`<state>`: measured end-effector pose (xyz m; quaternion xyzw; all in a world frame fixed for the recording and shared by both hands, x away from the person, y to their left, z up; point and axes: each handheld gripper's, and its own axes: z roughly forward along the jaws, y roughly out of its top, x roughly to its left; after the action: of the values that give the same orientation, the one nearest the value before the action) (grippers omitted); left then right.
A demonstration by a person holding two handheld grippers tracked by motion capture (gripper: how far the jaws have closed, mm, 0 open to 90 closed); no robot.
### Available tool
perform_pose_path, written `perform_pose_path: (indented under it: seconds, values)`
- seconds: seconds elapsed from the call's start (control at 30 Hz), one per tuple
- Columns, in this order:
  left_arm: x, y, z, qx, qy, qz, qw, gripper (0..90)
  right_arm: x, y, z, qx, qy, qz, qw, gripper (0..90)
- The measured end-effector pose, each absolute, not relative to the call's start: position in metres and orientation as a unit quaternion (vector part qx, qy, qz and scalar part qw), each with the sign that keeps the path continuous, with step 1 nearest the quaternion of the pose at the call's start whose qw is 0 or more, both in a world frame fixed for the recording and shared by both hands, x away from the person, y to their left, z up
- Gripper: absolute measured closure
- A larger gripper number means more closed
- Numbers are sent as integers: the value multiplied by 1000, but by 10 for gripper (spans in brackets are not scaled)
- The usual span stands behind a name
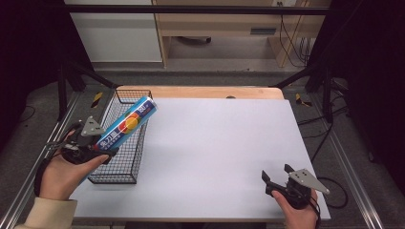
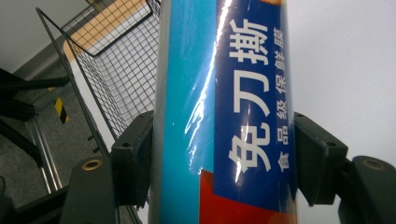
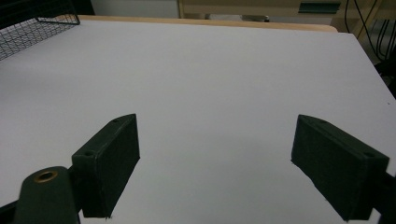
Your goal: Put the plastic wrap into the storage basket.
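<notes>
Over the wire basket (image 1: 125,143), left gripper (image 1: 95,151) clamps blue wrap box (image 1: 125,125) w/ print readable close-up; right gripper (image 1: 279,179) open, empty.

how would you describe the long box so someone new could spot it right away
Start at the white table and go to the black wire basket at its left edge. Slanting above that basket, clamped in the left gripper, is the long box. It is the one colourful item: glossy blue and teal with white Chinese lettering and a red-orange patch.

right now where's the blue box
In the high view the blue box is at the table's left side, clamped in the left gripper and slanting up over the wire basket.
</notes>
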<state>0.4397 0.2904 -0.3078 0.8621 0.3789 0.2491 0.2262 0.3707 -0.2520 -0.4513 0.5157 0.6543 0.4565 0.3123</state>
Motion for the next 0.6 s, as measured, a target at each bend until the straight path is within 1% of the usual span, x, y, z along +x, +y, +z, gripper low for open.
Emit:
perform_pose_path:
  seconds: [0.4, 0.6]
  values:
    - [442, 290, -313, 867, 389, 245, 190, 323, 370, -252, -450, 512, 655, 461, 310, 154]
    - [445, 291, -315, 865, 400, 241, 184, 323, 370, -251, -450, 509, 657, 463, 309, 154]
